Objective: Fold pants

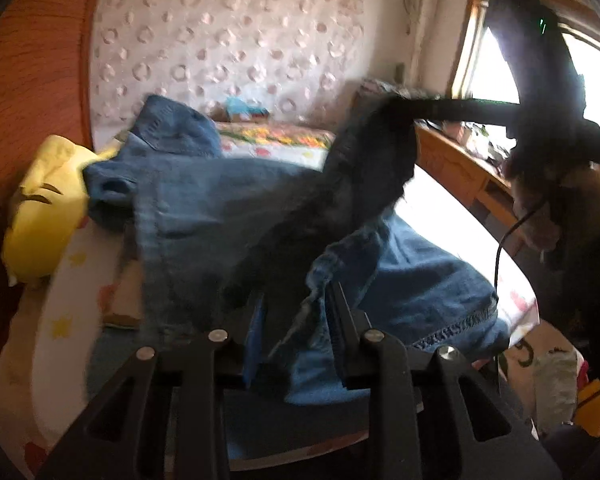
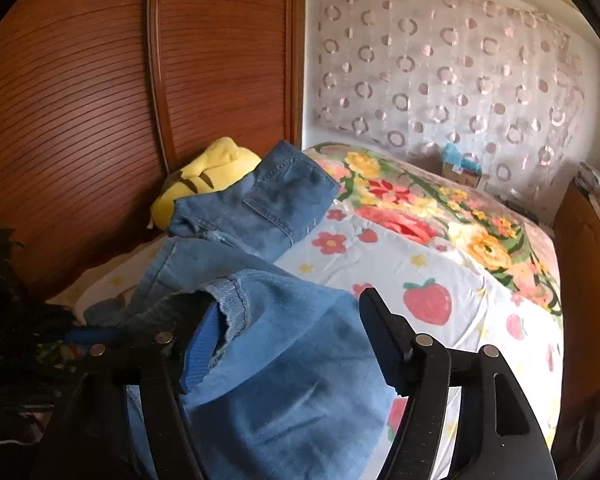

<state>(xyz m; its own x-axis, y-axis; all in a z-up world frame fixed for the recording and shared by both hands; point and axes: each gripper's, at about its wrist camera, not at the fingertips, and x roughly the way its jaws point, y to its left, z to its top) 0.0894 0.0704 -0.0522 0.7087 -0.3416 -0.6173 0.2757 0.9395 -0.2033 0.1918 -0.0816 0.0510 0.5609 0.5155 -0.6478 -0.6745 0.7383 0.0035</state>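
A yellow plush toy (image 2: 204, 176) lies on the bed (image 2: 440, 280) against a slatted wooden wardrobe door (image 2: 80, 120). A floral blanket (image 2: 420, 204) covers the bed's far end, below a sheer curtain (image 2: 440, 72) patterned with circles. A bright window (image 1: 492, 76) stands at the right.

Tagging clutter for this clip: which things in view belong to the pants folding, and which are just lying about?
Job:
- blue denim jeans
- left gripper, fabric between its jaws
- right gripper, jaws apart

Lying about:
- yellow plush pillow
- floral bedsheet
- small teal-topped box
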